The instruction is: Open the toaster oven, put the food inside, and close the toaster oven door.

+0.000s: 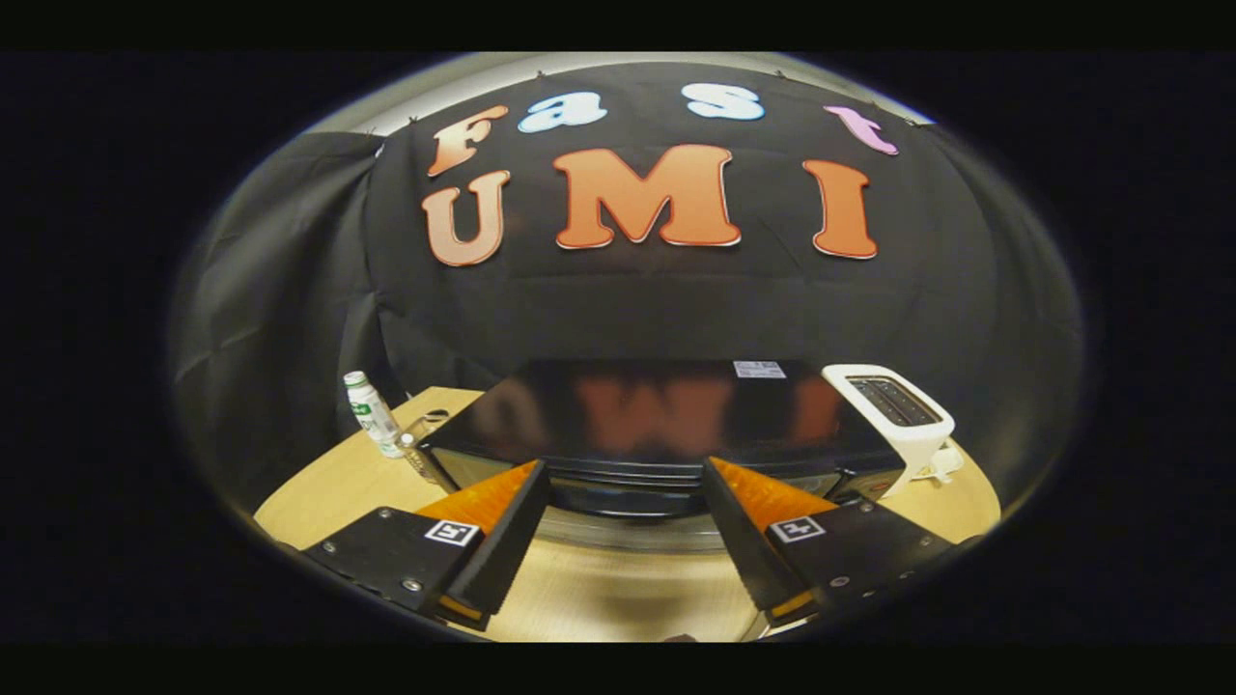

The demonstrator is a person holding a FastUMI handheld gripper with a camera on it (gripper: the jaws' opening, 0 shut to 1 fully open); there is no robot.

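Glossy black metal forms the top of the toaster oven (666,410), which is seen at the centre of the frame, just beyond the fingertips, on a pale wooden table (328,492). The gripper (626,473) is held wide open, with nothing between its fingers; the gap spans the middle of the oven's upper front edge, where a dark bar, probably the door handle, is seen. This spread and aim are judged to be a preparation for taking the handle, so the door appears still shut and the opening step not yet done. The food cannot be made out anywhere. A white toaster (893,410) is set against the oven's side, to the right of centre, and a small white bottle (375,413) with a green label is seen at the left, just beside the oven, both kept clear of the door's likely swing.
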